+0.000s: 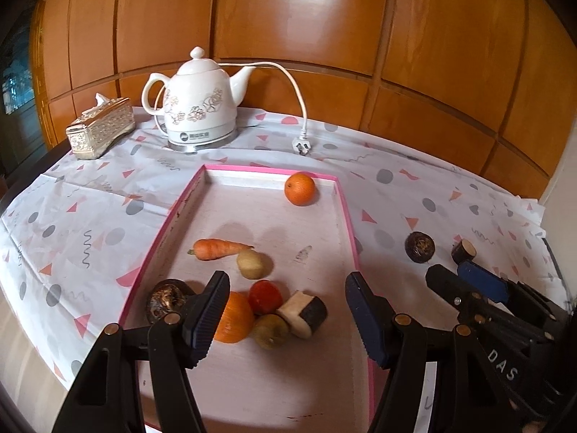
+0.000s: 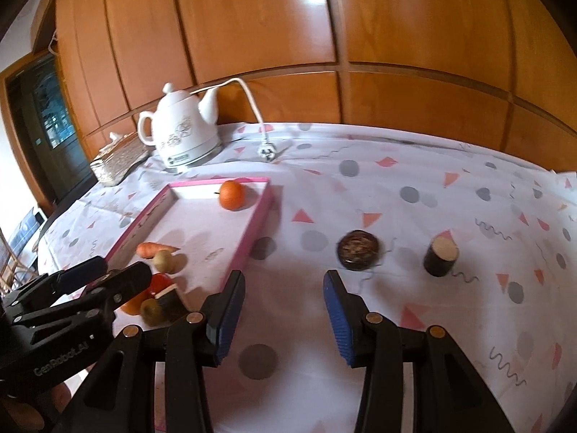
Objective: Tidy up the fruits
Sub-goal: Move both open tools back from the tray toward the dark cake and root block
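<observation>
Right wrist view: right gripper is hanging empty, jaws apart, aiming at the dark round fruit sitting outside the pink tray. Left gripper is gaping over the tray's near-end pile. Round thing might roll away if nudged.

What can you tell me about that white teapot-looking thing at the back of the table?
The white ceramic-looking electric kettle is shaped like a teapot, with a knobbed lid, a looped handle on one side, a curved spout on the other and a pale floral pattern on its belly. It stands upright on a round silver base with a small logo, on the patterned tablecloth near the wooden wall. Its white cord trails to an unplugged plug lying on the cloth. Neither gripper touches it.
</observation>
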The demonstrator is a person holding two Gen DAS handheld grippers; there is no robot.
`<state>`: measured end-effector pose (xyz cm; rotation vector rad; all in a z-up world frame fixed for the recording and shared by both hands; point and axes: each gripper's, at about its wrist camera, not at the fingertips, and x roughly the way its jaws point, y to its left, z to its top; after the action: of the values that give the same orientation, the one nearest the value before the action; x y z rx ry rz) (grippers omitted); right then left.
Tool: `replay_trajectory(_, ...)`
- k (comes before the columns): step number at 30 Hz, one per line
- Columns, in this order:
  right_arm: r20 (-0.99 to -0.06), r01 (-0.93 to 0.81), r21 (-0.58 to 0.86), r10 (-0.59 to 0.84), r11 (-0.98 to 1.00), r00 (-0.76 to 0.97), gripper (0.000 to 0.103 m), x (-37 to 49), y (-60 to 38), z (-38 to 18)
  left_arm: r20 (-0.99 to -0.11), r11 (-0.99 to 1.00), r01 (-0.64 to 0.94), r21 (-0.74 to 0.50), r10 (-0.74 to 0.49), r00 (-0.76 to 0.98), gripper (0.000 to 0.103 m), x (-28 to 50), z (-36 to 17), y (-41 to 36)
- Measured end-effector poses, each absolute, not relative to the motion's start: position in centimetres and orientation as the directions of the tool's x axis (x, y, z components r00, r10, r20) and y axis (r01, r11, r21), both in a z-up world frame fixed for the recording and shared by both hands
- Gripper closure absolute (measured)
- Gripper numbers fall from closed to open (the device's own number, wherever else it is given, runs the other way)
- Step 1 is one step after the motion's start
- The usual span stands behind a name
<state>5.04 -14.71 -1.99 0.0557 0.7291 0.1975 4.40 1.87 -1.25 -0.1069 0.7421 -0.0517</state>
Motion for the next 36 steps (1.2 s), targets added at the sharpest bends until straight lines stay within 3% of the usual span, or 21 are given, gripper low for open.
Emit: replay_trajectory(36,-0.687,0.080,0.092,0.005,0.992,0.727,0.057,4.8,-24.8,-4.1,-0.689,0.982,0.178,-0.061,-0.170,0.704,0.036,4.4,-1.8,-5.3)
